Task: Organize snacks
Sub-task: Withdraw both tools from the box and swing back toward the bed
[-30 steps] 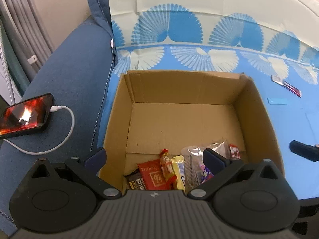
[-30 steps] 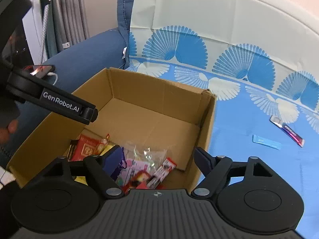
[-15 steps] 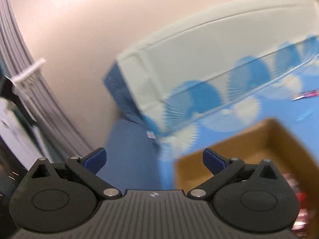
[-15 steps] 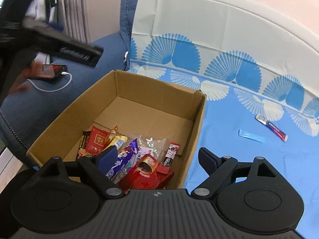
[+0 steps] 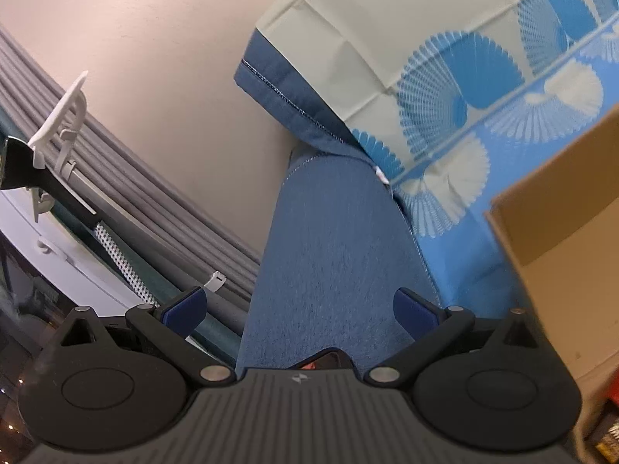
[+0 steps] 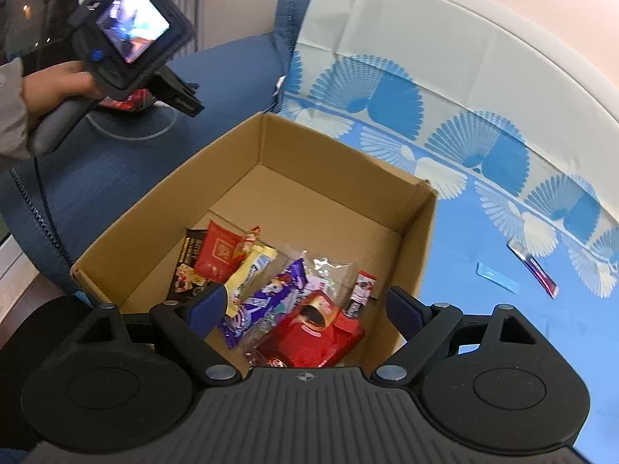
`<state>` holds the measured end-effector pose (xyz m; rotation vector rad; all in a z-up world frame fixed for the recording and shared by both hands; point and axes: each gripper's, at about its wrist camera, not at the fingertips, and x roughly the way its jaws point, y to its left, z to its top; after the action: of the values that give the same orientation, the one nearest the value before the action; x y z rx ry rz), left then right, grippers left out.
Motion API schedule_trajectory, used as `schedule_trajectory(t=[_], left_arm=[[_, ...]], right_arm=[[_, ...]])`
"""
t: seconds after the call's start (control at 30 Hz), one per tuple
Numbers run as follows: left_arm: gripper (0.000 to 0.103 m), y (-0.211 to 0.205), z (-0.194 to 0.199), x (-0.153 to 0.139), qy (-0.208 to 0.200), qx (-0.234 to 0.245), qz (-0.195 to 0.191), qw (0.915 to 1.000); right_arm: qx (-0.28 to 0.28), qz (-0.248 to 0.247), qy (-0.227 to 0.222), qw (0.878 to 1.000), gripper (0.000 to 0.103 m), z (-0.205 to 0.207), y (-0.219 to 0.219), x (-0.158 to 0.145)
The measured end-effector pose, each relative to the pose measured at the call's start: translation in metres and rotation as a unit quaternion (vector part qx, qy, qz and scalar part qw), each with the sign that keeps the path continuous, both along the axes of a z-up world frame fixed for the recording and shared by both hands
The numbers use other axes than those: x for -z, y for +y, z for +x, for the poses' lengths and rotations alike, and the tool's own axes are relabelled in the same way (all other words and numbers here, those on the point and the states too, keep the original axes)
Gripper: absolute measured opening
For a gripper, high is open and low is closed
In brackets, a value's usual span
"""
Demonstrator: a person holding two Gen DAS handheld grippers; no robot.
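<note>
An open cardboard box (image 6: pixel 348 178) sits on a blue fan-patterned cloth (image 6: pixel 483 255). Several snack packets lie in its near end: a red box (image 6: pixel 309 340), a purple wrapper (image 6: pixel 267 301), a red packet (image 6: pixel 216 251), a yellow-white bar (image 6: pixel 251 270). My right gripper (image 6: pixel 305 309) is open and empty above the box's near end. My left gripper (image 5: pixel 300 309) is open and empty, tilted up over the blue sofa arm (image 5: pixel 329 251), left of the box corner (image 5: pixel 561 212). It also shows in the right wrist view (image 6: pixel 127 46), held by a hand.
Two loose snack sticks lie on the cloth right of the box: a light blue one (image 6: pixel 497 277) and a purple-red one (image 6: pixel 536 268). A phone with a cable (image 6: pixel 127 102) rests on the sofa arm. Grey curtains (image 5: pixel 116 201) hang at the left.
My left gripper has swung up and left, away from the box, toward the sofa arm and wall. My right gripper has pulled back a little, so more snacks show.
</note>
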<state>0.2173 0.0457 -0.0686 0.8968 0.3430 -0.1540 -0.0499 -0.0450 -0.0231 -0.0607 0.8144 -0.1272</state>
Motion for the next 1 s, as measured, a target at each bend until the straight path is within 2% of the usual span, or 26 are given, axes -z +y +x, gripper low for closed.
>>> schedule_trajectory(t=[0.23,0.3,0.43,0.5,0.87,1.0], left_arm=[[0.103,0.003,0.011,0.025,0.039,-0.005,0.010,0.9992],[0.103,0.002,0.007,0.021,0.026,-0.003,0.009,0.9996],[0.103,0.003,-0.004,0.001,0.009,0.001,-0.026,0.9996],[0.103,0.005,-0.006,-0.002,0.007,-0.003,-0.031,0.9995],[0.103,0.006,-0.002,0.008,0.014,-0.009,-0.018,0.9997],[0.103,-0.001,0.001,0.013,0.030,-0.001,-0.013,0.9995]], right_arm=[[-0.010,-0.009,0.011,1.000,0.090,0.011,0.009,0.002],[-0.010,-0.009,0.013,1.000,0.090,0.012,0.009,0.003],[-0.011,-0.010,0.012,1.000,0.090,0.013,0.008,0.003],[-0.009,-0.010,0.011,1.000,0.090,0.014,0.007,0.003],[-0.009,-0.006,0.017,1.000,0.090,0.015,0.005,0.007],[-0.008,-0.007,0.019,1.000,0.090,0.016,0.005,0.008]])
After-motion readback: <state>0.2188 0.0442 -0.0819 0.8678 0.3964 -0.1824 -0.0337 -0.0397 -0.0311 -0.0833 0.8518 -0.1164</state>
